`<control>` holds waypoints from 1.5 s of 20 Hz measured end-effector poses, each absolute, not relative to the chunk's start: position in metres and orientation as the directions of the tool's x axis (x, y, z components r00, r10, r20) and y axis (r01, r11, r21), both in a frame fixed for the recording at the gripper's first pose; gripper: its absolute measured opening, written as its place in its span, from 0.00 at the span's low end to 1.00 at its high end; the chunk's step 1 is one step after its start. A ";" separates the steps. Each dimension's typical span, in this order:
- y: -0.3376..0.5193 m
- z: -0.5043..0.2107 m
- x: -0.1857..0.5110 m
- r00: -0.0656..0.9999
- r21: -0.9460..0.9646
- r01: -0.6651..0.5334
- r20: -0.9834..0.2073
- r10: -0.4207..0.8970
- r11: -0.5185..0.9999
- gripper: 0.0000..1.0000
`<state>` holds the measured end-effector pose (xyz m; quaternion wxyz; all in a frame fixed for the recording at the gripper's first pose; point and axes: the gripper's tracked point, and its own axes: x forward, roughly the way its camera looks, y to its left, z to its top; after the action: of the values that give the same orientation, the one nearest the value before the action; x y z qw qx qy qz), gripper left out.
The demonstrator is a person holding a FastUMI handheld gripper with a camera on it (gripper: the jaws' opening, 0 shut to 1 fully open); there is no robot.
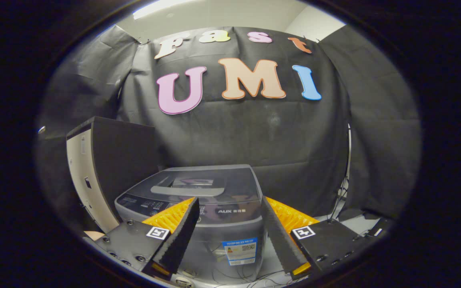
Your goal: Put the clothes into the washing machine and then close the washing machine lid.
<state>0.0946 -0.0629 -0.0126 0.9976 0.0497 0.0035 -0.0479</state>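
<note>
The claw (228, 224) hangs wide open and empty; the grey top-loading washing machine (198, 200), smoked lid (206, 184) down, sits dead ahead, just beyond its fingers.

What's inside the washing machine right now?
Cannot tell: the washing machine has its lid closed, covering the drum. The dark lid shows reflections, no clothes. The claw is open, holding nothing, just short of the machine.

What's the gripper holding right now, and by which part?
Nothing. The gripper is open, fingers spread with only air between them; the washing machine sits beyond them with its lid down.
</note>
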 end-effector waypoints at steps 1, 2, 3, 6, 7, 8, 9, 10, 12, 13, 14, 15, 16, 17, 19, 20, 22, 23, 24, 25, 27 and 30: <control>-0.063 -0.018 0.090 0.995 0.111 0.098 -0.018 -0.097 0.989 0.96; -0.063 -0.023 0.087 0.995 0.117 0.102 -0.028 -0.099 0.988 0.96; -0.062 -0.027 0.083 0.994 0.118 0.106 -0.035 -0.102 0.987 0.96; -0.059 -0.034 0.073 0.994 0.119 0.100 -0.051 -0.095 0.988 0.96; -0.056 -0.036 0.072 0.994 0.115 0.097 -0.059 -0.091 0.989 0.97; -0.055 -0.036 0.071 0.994 0.107 0.097 -0.058 -0.092 0.989 0.97; -0.055 -0.035 0.070 0.994 0.102 0.097 -0.054 -0.092 0.990 0.97; -0.055 -0.035 0.070 0.995 0.098 0.094 -0.052 -0.090 0.991 0.97; -0.054 -0.040 0.071 0.994 0.083 0.095 -0.062 -0.090 0.992 0.97; -0.055 -0.042 0.071 0.993 0.068 0.094 -0.073 -0.089 0.993 0.97; -0.056 -0.049 0.071 0.992 0.070 0.090 -0.092 -0.084 0.993 0.97; -0.053 -0.050 0.068 0.992 0.077 0.082 -0.106 -0.074 0.994 0.97; -0.051 -0.050 0.065 0.992 0.078 0.079 -0.109 -0.071 0.994 0.97; -0.052 -0.047 0.062 0.992 0.077 0.080 -0.104 -0.071 0.994 0.97; -0.052 -0.045 0.057 0.992 0.077 0.083 -0.098 -0.075 0.994 0.97; -0.052 -0.045 0.053 0.993 0.078 0.082 -0.095 -0.074 0.994 0.97; -0.051 -0.039 0.048 0.995 0.081 0.076 -0.072 -0.071 0.994 0.97; -0.051 -0.038 0.046 0.995 0.080 0.076 -0.069 -0.070 0.994 0.97; -0.049 -0.041 0.044 0.995 0.079 0.073 -0.078 -0.067 0.994 0.97; -0.048 -0.046 0.040 0.993 0.077 0.071 -0.101 -0.063 0.994 0.97; -0.047 -0.045 0.030 0.992 0.071 0.067 -0.110 -0.059 0.995 0.98; -0.047 -0.035 0.022 0.996 0.067 0.063 -0.062 -0.059 0.996 0.98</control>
<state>0.0223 -0.0472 -0.0354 0.9985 0.0347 0.0300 -0.0308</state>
